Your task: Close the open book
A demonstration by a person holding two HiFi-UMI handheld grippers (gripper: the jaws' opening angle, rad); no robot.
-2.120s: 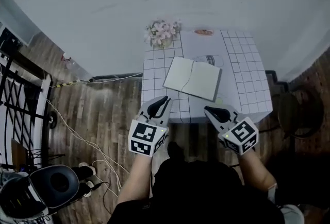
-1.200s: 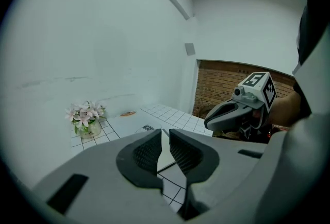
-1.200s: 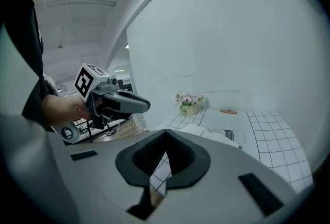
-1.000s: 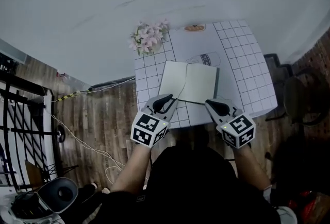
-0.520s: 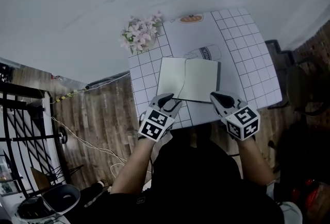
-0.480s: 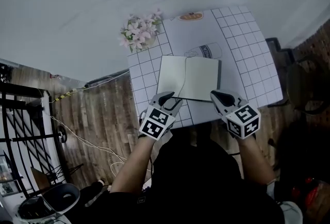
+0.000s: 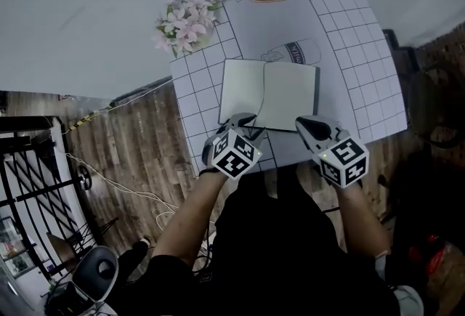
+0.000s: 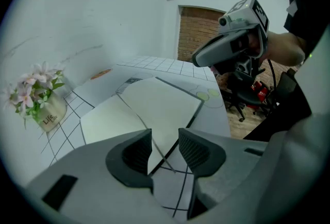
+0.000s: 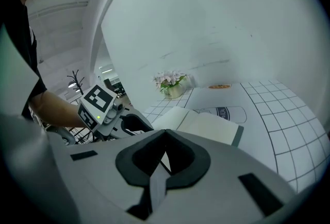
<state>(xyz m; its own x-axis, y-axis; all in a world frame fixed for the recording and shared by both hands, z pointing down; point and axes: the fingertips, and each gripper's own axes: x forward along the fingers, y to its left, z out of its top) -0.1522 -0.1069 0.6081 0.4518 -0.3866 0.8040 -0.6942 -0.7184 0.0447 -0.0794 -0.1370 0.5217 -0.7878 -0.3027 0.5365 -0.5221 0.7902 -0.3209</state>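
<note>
The open book [image 7: 269, 93] lies flat on the white gridded table [image 7: 356, 38], blank pages up, with a thin ribbon trailing over its near edge. My left gripper [image 7: 243, 120] hangs over the book's near left corner. Its jaws have just been opening and now stand open, with nothing pressed between the pads. In the left gripper view the book [image 8: 149, 109] and its ribbon show through the gap of that gripper [image 8: 165, 148]. My right gripper [image 7: 305, 122] is shut and empty at the book's near right corner. The right gripper view shows the book [image 9: 206, 124] past its closed tips [image 9: 165, 133].
A pot of pink flowers [image 7: 183, 22] stands at the table's far left corner. A can drawing [image 7: 294, 53] is printed on the tabletop behind the book. Cables [image 7: 109, 184] run over the wooden floor at left. A dark chair [image 8: 242, 99] stands beyond the table's right side.
Both grippers have come down closer to the book's near edge. The left gripper has rolled and its jaws have spread apart. The right gripper stays shut.
</note>
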